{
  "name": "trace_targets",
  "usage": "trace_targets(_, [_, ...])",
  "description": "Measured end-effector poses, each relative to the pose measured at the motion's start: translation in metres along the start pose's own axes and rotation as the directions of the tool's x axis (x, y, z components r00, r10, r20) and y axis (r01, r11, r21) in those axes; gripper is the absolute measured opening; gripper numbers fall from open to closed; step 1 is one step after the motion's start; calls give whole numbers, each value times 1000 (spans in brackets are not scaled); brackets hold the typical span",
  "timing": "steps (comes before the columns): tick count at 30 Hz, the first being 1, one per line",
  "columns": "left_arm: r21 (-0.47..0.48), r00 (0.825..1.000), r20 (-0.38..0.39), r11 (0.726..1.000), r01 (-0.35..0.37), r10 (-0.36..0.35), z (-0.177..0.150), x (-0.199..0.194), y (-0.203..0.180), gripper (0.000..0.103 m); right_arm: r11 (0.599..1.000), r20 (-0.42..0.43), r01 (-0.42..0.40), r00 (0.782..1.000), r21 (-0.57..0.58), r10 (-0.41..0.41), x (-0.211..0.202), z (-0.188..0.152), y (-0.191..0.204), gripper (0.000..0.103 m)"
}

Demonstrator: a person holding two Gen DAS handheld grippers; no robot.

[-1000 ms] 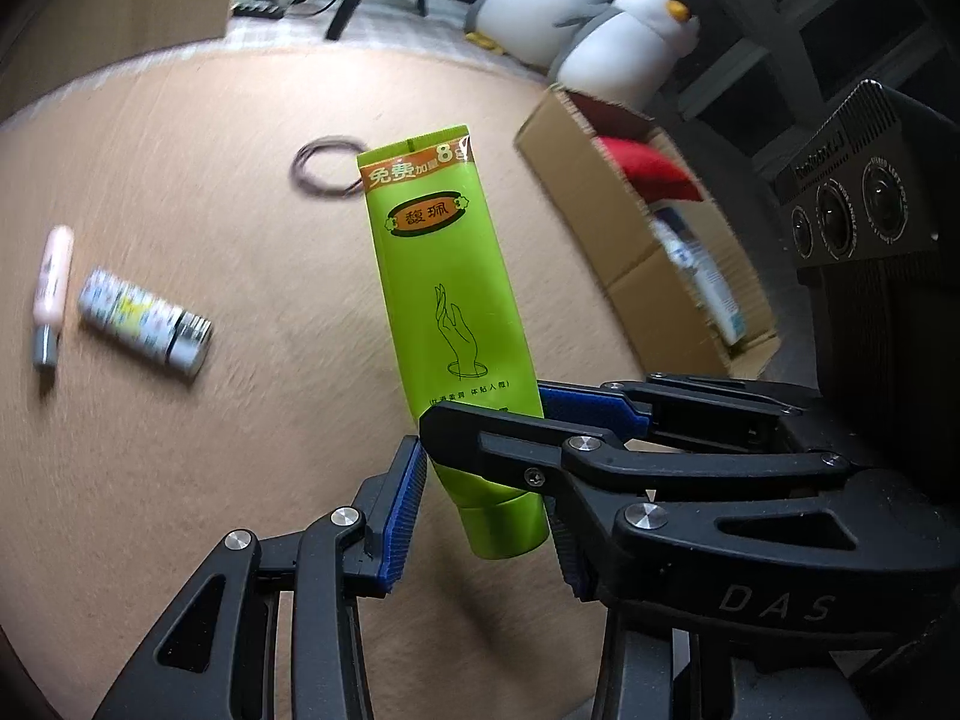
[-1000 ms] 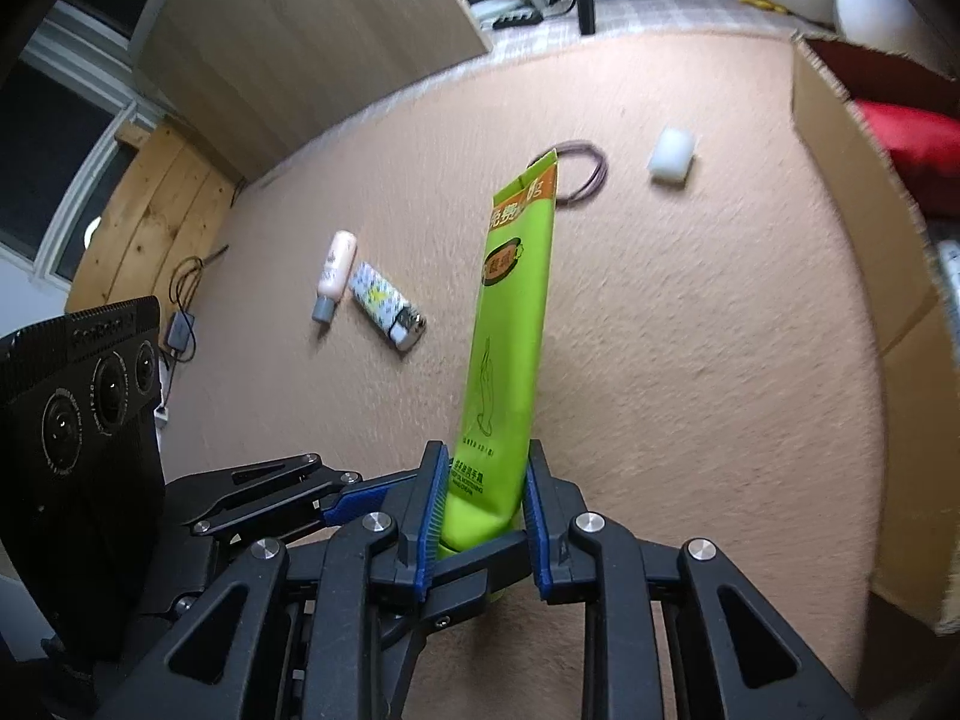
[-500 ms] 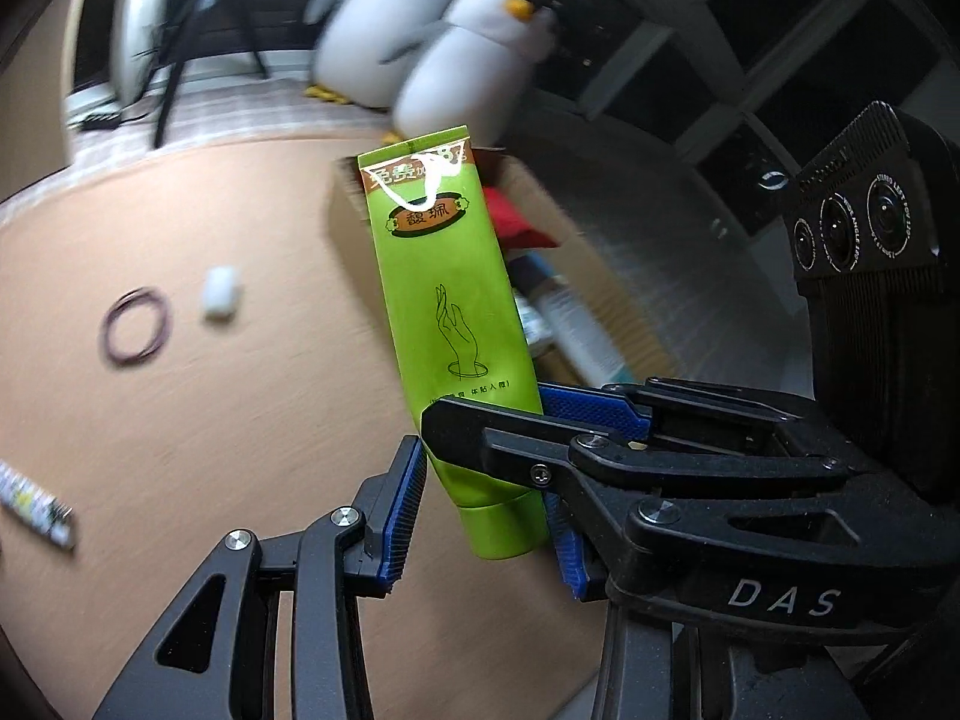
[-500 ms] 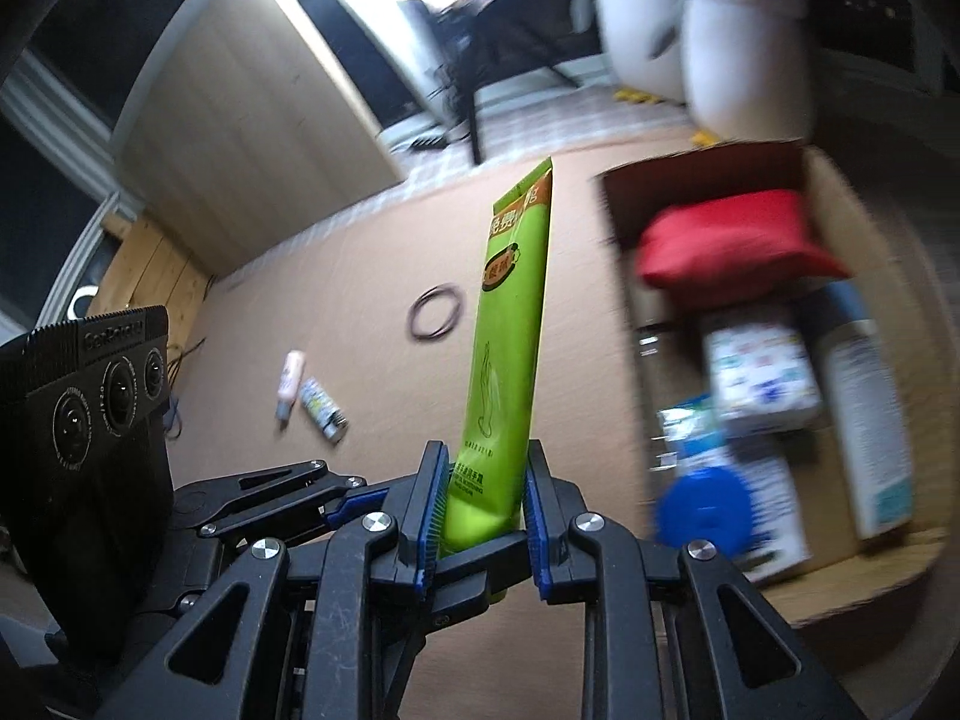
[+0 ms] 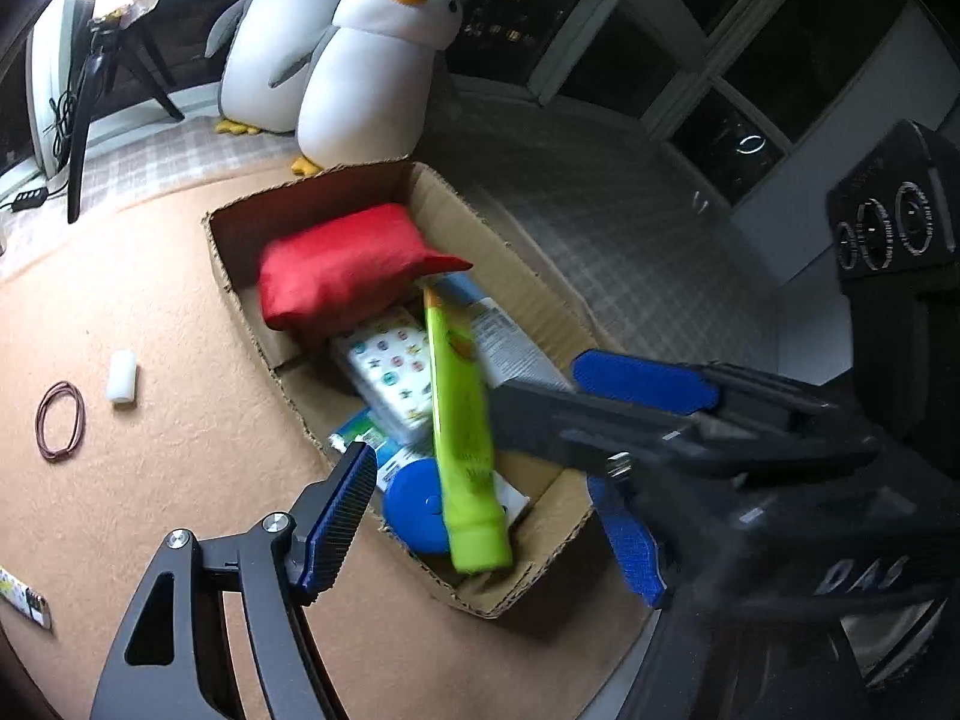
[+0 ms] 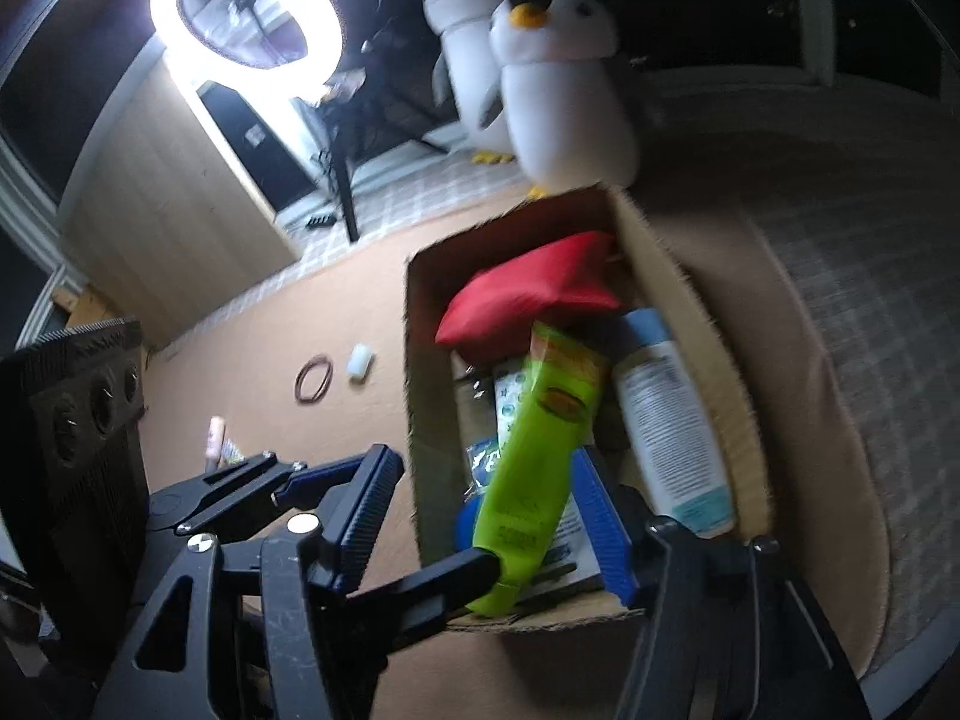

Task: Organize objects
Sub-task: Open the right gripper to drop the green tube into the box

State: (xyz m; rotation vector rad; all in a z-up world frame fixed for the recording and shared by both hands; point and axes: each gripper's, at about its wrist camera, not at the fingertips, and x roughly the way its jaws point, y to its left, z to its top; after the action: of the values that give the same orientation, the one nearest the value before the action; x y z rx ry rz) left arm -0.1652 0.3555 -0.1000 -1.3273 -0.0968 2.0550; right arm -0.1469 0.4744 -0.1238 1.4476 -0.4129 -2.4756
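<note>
The green tube (image 5: 462,420) looks light, soft-walled and slick, so its stiff capped end is probably the best place to take hold; it hangs tilted over the box (image 5: 540,276), free of both grippers; the left gripper (image 5: 480,516) and right gripper (image 6: 486,522) jaws are opening, pads clear of it; inside lie a red pouch (image 5: 342,267), a white bottle (image 6: 666,420), a patterned pack (image 5: 390,372) and a blue lid (image 5: 414,510).

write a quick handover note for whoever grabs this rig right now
Left claw: opening, nothing gripped.
Right claw: opening, green tube between the pads, let go.
Tube: dropping into the box, over the red pouch, bottle and packs.
Left on the carpet: band, white roll, patterned tube, pink tube.
</note>
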Motion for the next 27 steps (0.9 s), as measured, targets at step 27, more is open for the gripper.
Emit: trace_targets(27, [-64, 987, 44, 987, -149, 152, -50, -78, 69, 80, 997, 33, -77, 997, 19, 76, 18, -15, 34, 63])
